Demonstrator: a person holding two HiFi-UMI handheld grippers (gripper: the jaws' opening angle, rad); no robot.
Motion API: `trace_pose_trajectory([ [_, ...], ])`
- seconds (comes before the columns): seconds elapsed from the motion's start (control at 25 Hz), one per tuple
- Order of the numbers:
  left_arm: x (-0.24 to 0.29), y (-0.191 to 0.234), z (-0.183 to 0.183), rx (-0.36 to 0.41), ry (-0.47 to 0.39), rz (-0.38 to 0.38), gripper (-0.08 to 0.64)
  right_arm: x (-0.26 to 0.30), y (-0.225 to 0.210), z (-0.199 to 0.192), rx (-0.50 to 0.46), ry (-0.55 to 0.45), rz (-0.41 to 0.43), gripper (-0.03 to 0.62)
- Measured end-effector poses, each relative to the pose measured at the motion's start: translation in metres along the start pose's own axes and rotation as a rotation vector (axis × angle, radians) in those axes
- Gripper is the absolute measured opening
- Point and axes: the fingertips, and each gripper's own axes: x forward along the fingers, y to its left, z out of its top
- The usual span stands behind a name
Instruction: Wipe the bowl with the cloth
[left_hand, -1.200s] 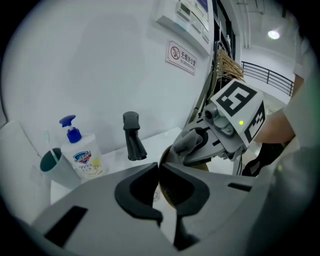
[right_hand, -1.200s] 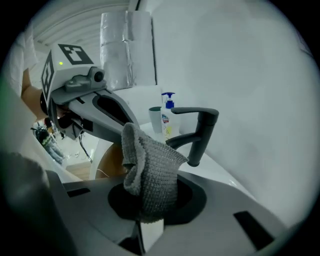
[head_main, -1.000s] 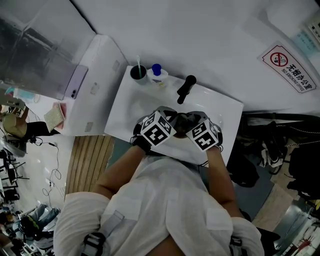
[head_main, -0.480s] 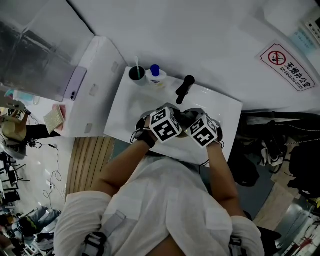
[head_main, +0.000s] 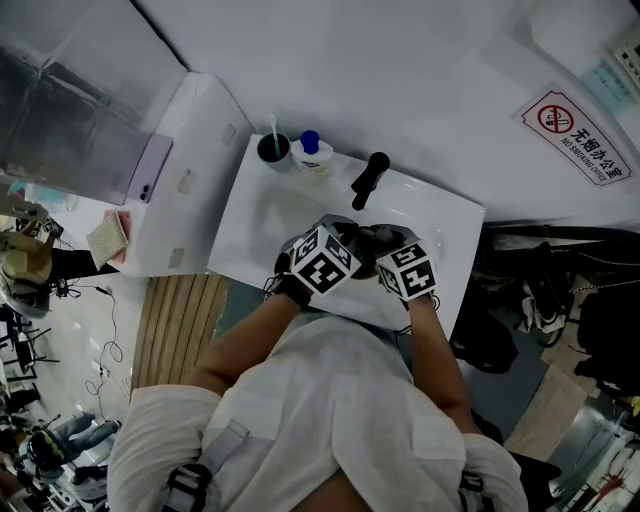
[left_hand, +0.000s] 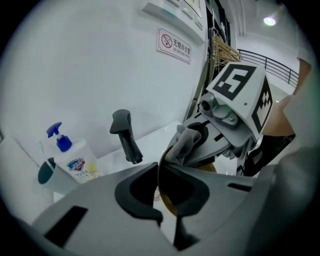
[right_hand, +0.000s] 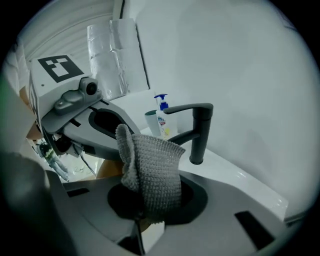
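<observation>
Over the white sink (head_main: 262, 205) both grippers meet. My left gripper (head_main: 322, 258) is shut on the thin rim of a brown bowl (left_hand: 169, 199), which stands on edge between its jaws (left_hand: 161, 172). My right gripper (head_main: 405, 270) faces it from the right. A grey knitted cloth (right_hand: 152, 170) stands bunched up out of the right gripper's jaws (right_hand: 145, 210), which have just been opening a little with the cloth still pinched between them. In the left gripper view the cloth (left_hand: 184, 146) lies against the bowl's rim. The cubes hide most of the bowl in the head view.
A black faucet (head_main: 368, 178) stands at the back of the sink, close beyond the grippers. A soap bottle (head_main: 312, 150) with a blue pump and a dark cup (head_main: 275, 145) sit at the back left corner. Dark bags (head_main: 560, 300) lie to the right.
The right gripper's cube has rolled and drifted slightly left and down. The left cube shifted a little. Both stay over the sink, with bowl and cloth still held.
</observation>
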Motion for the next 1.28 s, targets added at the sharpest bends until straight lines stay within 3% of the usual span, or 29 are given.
trace_pose_trajectory([
  [0.28,-0.002,0.004,0.0,-0.036,-0.026,0.014,0.023,-0.001,-0.003,0.001,0.113,-0.042,-0.006,0.075],
  [0.44,-0.004,0.007,-0.001,-0.076,-0.049,0.04,0.023,-0.002,-0.004,0.003,0.114,-0.054,-0.014,0.075],
  [0.68,-0.01,0.017,0.002,-0.188,-0.141,0.116,0.025,-0.005,-0.009,0.01,0.246,-0.109,-0.022,0.081],
  [0.88,-0.018,0.024,-0.002,-0.328,-0.227,0.151,0.025,-0.007,-0.01,0.008,0.341,-0.14,-0.011,0.078],
  [1.0,-0.017,0.024,-0.005,-0.354,-0.229,0.148,0.025,-0.005,-0.008,0.006,0.283,-0.109,-0.013,0.07],
  [1.12,-0.01,0.02,-0.008,-0.327,-0.184,0.092,0.025,-0.003,-0.007,0.002,0.131,-0.044,-0.018,0.063],
  [1.28,-0.005,0.012,-0.01,-0.157,-0.09,0.038,0.025,-0.004,-0.008,0.006,-0.088,0.019,-0.002,0.063],
])
